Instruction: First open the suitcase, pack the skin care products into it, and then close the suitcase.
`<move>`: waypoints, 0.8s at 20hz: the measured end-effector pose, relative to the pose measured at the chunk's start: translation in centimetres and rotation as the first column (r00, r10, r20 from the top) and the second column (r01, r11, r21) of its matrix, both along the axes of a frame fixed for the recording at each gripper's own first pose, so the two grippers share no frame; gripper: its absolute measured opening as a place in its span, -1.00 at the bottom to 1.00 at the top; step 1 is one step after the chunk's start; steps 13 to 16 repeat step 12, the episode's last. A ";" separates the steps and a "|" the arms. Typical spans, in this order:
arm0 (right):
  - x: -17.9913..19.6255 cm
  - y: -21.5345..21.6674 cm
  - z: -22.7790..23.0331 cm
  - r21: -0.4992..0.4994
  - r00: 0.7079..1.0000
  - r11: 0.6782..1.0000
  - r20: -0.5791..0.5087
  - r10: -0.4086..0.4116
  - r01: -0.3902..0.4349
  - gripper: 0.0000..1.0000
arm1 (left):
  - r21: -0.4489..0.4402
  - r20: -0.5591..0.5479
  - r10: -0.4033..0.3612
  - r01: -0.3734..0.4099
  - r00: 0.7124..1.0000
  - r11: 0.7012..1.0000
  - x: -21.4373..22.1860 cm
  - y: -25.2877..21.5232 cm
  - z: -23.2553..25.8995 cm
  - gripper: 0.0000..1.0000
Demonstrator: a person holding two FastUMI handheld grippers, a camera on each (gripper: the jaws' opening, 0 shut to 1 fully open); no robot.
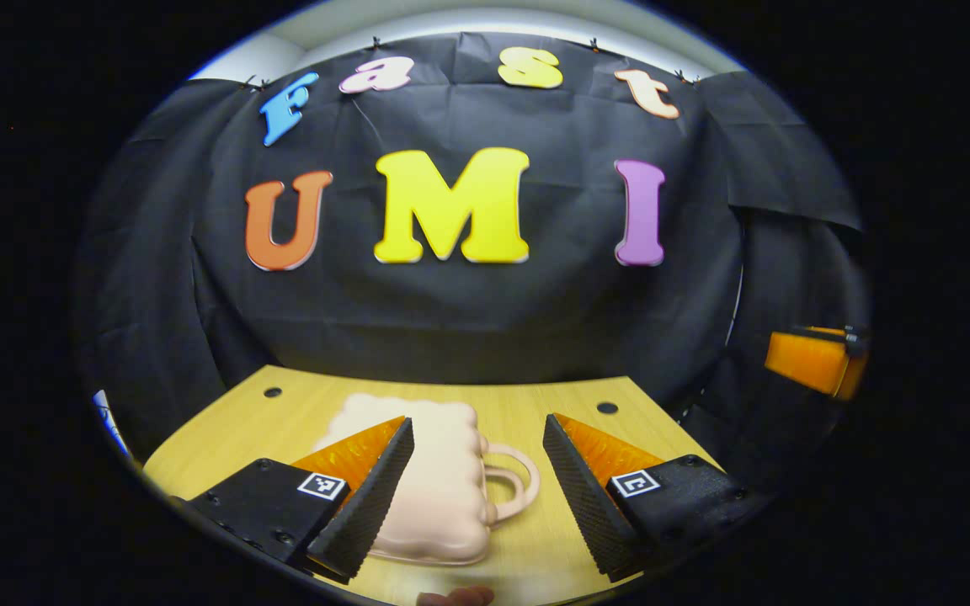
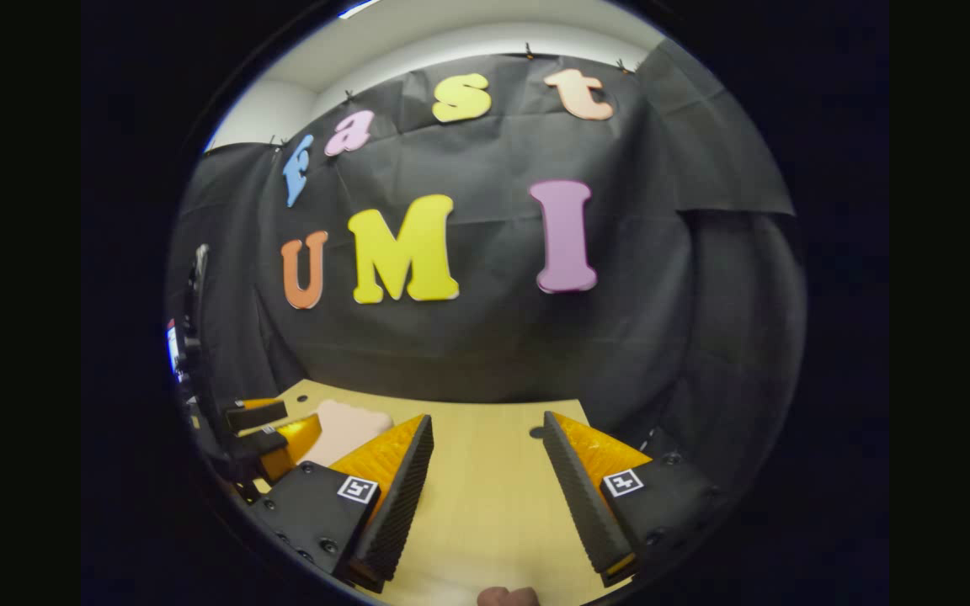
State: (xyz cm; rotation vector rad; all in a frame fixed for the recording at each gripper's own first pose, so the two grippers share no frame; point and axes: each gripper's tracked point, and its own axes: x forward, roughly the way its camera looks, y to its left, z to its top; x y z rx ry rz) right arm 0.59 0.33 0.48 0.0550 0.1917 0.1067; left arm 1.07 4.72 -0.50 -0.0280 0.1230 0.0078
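Note:
A small pale pink suitcase (image 1: 443, 480) with a scalloped edge lies flat and closed on the wooden table (image 1: 527, 404), its loop handle (image 1: 512, 484) pointing right. My left gripper (image 1: 478, 488) hovers open over it, the left finger above the case body and the handle lying in the gap. In the right gripper view my right gripper (image 2: 487, 492) stands open over bare table with nothing between its fingers. Off to its left the same suitcase (image 2: 349, 429) shows partly behind the left gripper (image 2: 270, 433).
The table (image 2: 485, 497) has round cable holes (image 1: 607, 407) near its back edge, and the black cloth wall hangs close behind. An orange part of the other gripper (image 1: 813, 360) shows at far right. A fingertip (image 1: 455, 597) peeks in at the bottom edge.

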 end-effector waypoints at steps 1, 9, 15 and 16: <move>0.4 0.8 1.1 -0.003 0.999 1.000 0.031 0.007 -0.007 0.49 | 0.002 0.038 0.017 -0.017 0.999 1.000 -0.2 1.1 2.0 0.96; 0.2 1.9 6.7 -0.063 0.962 0.994 0.263 -0.073 0.093 0.62 | 0.016 0.217 0.048 -0.052 0.975 0.999 -1.7 3.3 9.9 0.95; -0.2 2.5 6.1 -0.062 0.964 0.994 0.255 -0.076 0.094 0.59 | 0.008 0.209 0.022 -0.025 0.978 1.000 -1.8 2.0 9.5 0.96; -0.2 2.5 6.1 -0.062 0.964 0.994 0.255 -0.076 0.094 0.59 | 0.008 0.209 0.022 -0.025 0.978 1.000 -1.8 2.0 9.5 0.96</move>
